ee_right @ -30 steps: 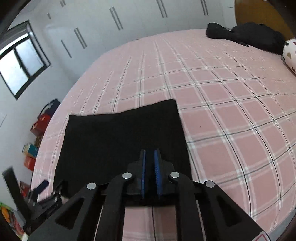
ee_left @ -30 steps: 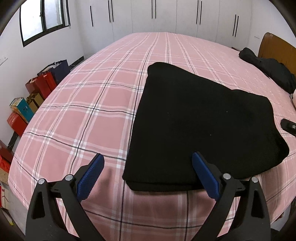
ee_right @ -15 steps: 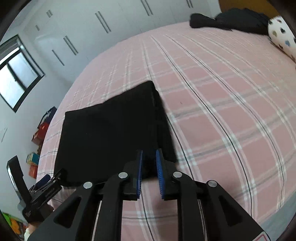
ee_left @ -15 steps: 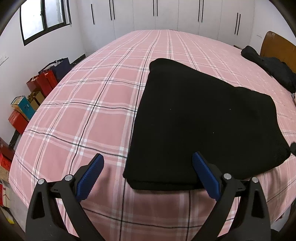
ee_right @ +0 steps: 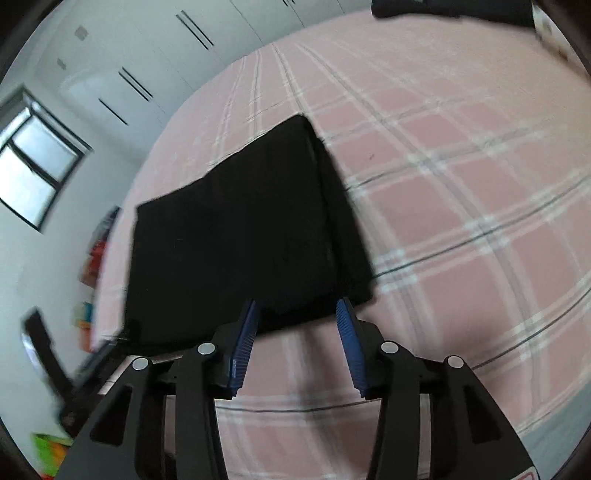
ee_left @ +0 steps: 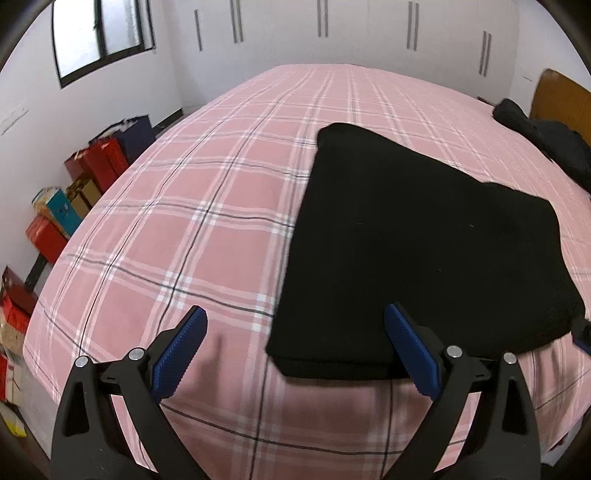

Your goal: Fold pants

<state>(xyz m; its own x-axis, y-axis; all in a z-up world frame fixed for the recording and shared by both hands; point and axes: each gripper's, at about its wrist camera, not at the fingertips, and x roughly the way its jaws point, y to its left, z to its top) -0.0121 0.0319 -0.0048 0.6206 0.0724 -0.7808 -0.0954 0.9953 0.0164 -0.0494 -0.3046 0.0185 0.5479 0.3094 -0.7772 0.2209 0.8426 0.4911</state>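
Fingers spread wide near folded pants on bed.

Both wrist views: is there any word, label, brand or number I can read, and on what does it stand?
None can be read.
Boxes and bags by the wall, left wrist view: any print is too small to read.
Same boxes, right wrist view: blurred by motion.
Folded black pants, pink plaid bedspread, white wardrobe doors: no text shows.

The black pants are folded into a thick, flat square. They lie on the pink checked bed, toward 3 o'clock in the left view. Their near edge shows stacked layers.
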